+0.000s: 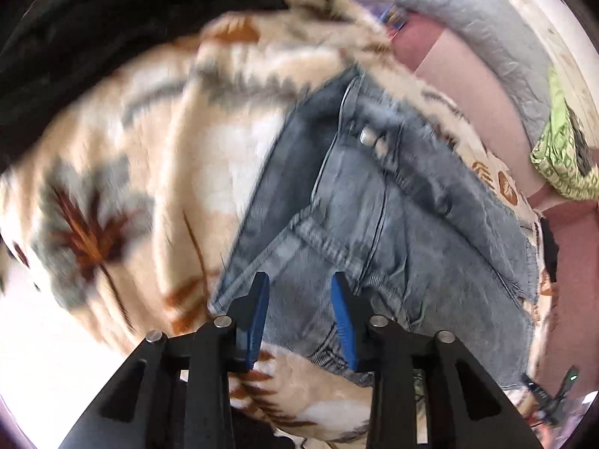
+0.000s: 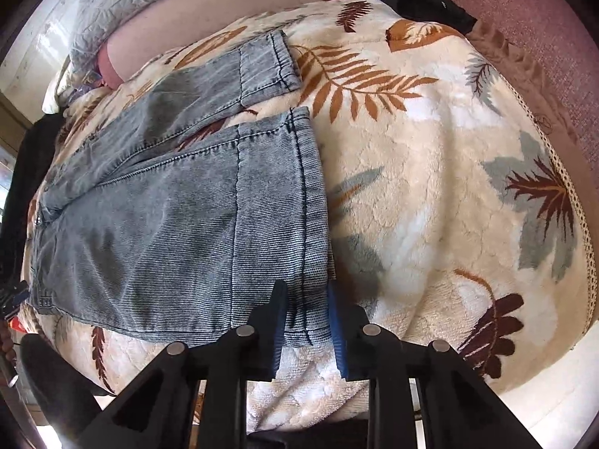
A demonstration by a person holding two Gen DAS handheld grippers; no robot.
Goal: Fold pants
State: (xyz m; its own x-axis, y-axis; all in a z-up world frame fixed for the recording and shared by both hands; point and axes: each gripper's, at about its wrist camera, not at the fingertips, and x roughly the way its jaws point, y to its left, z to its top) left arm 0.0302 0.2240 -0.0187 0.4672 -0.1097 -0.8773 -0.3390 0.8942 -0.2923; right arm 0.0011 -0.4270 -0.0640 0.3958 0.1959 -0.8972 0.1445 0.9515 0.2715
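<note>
A pair of grey-blue denim pants (image 2: 168, 217) lies spread flat on a cream blanket with leaf print (image 2: 430, 194). In the right wrist view both leg hems point right; the near leg's hem (image 2: 310, 224) runs down between my right gripper's (image 2: 307, 299) open fingers at the hem's near corner. In the left wrist view, which is blurred, the waistband with its metal button (image 1: 365, 136) lies ahead. My left gripper (image 1: 300, 288) is open over the waist edge of the pants (image 1: 393, 232).
A black garment (image 2: 430, 3) lies at the blanket's far edge. A pink sofa (image 2: 524, 18) surrounds the blanket. A grey pillow (image 1: 468, 11) and a green patterned cushion (image 1: 561, 153) lie beyond the pants. Dark fabric (image 1: 93, 37) borders the blanket.
</note>
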